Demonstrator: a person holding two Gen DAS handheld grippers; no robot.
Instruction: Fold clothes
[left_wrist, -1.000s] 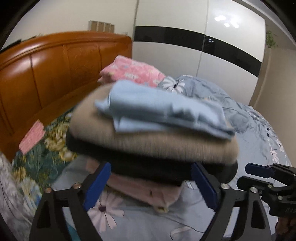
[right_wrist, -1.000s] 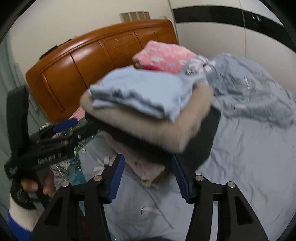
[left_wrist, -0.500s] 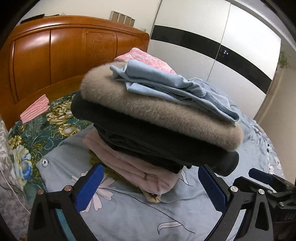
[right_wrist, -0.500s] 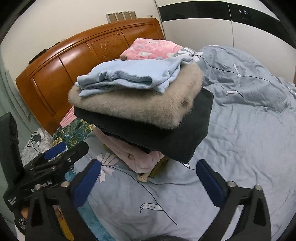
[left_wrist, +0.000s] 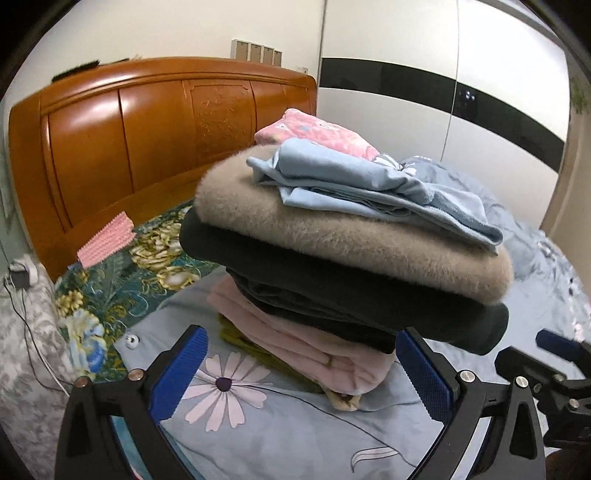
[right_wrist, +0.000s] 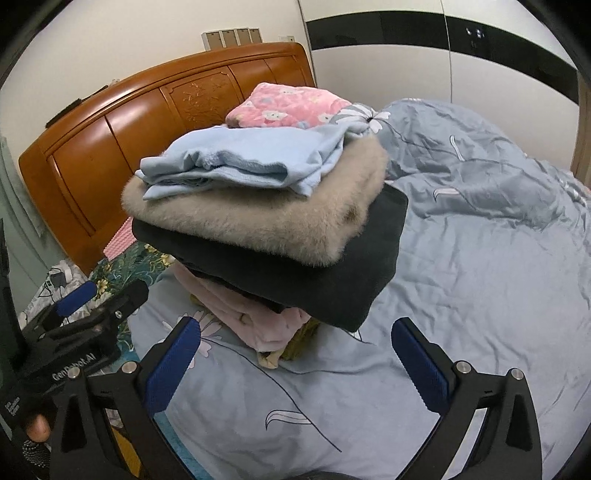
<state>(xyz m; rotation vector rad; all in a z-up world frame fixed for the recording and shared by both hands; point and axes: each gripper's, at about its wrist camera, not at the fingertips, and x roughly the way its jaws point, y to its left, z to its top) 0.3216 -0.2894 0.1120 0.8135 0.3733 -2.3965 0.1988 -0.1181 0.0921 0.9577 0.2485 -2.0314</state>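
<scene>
A stack of folded clothes stands on the bed: a light blue garment on top, a fluffy beige one, a dark grey one, a pale pink one and an olive piece at the bottom. My left gripper is open and empty in front of the stack, apart from it. My right gripper is open and empty, also just short of the stack. The left gripper also shows in the right wrist view, at the left.
The bed has a grey-blue floral duvet, rumpled at the far right. A wooden headboard stands behind. A pink patterned blanket lies behind the stack. A green floral sheet, a pink ribbed item and a charger with cable are at left.
Both grippers have opened, let go of the stack and drawn back from it. The stack now rests on the bed.
</scene>
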